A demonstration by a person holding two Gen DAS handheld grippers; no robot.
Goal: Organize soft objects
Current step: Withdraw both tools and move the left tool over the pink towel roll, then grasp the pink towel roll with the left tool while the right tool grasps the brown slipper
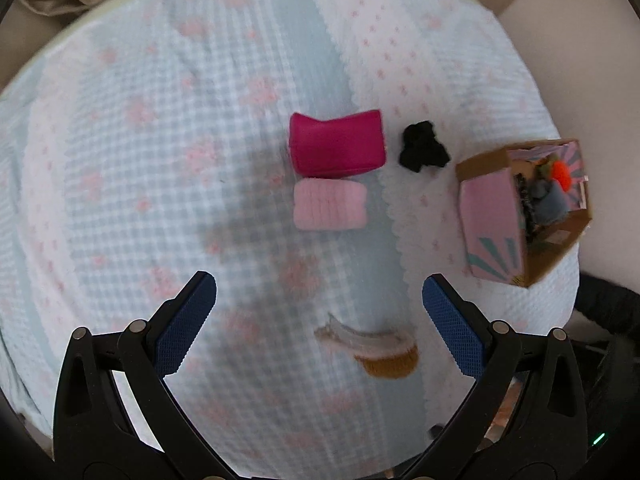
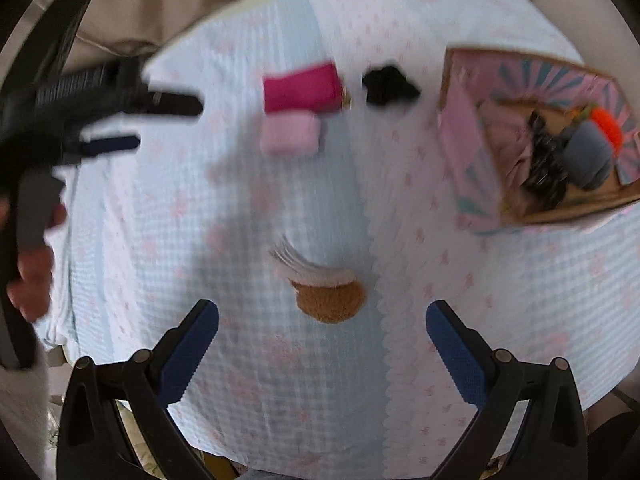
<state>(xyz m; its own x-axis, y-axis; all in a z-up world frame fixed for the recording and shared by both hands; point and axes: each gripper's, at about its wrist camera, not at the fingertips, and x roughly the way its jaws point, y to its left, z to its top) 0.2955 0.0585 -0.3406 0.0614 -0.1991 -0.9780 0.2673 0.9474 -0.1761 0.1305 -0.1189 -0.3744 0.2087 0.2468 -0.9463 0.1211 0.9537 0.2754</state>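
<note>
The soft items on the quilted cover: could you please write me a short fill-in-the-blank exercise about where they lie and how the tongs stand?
1. The magenta pouch touches the ____ folded cloth on its near side.
2. The black scrap lies between the magenta pouch and the ____.
3. Both the left tongs and the right tongs are ____ and hold nothing.
4. The brown and white item lies nearest the ____ tongs.

Missing words: light pink; cardboard box; open; right

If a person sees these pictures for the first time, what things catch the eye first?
The bright magenta folded cloth at the middle of the checked bedspread stands out, with a pale pink folded cloth right below it. To the right lie a small black crumpled cloth and an open cardboard box with pink sides holding soft items.
</note>
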